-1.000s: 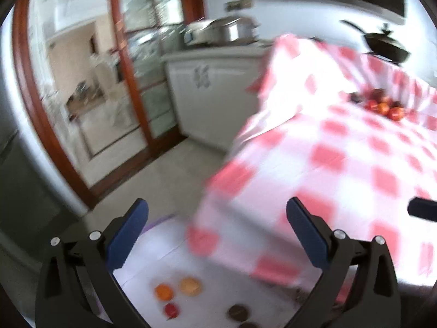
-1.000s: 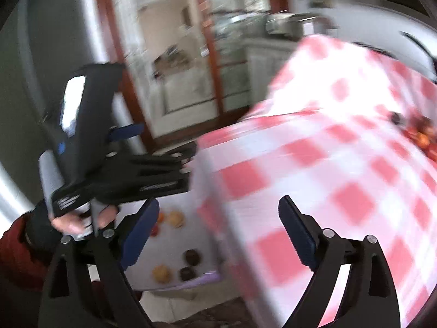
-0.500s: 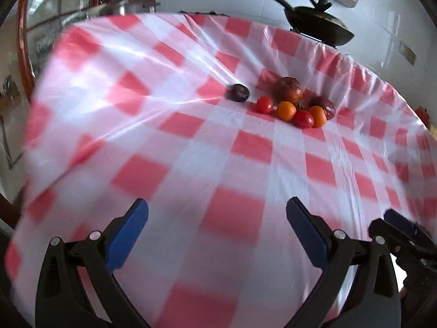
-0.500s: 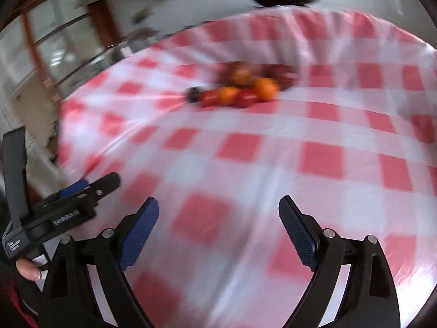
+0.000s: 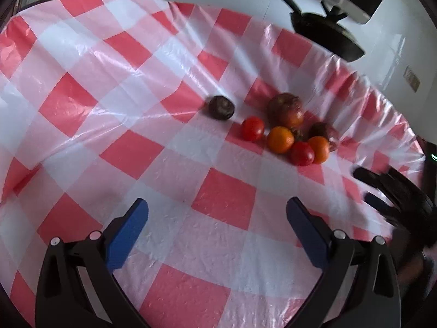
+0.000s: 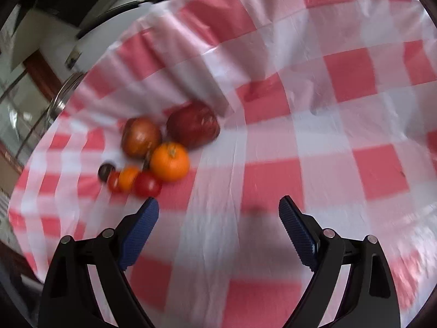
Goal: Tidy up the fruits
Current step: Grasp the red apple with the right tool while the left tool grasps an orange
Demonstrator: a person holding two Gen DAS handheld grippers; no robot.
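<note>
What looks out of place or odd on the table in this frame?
One dark round fruit sits apart to the left of the clustered fruits, which touch one another around the orange. The checked tablecloth is wrinkled and creased. Nothing looks spilled or damaged. Both the left claw and right claw are open and empty.

Home kitchen, wok point(image 5: 326, 34), checked tablecloth point(image 5: 131, 82)

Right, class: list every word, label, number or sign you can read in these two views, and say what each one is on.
None can be read. The small wall plate beyond the checked tablecloth is too small to show any marking, and the fruit and both grippers carry no visible text.
</note>
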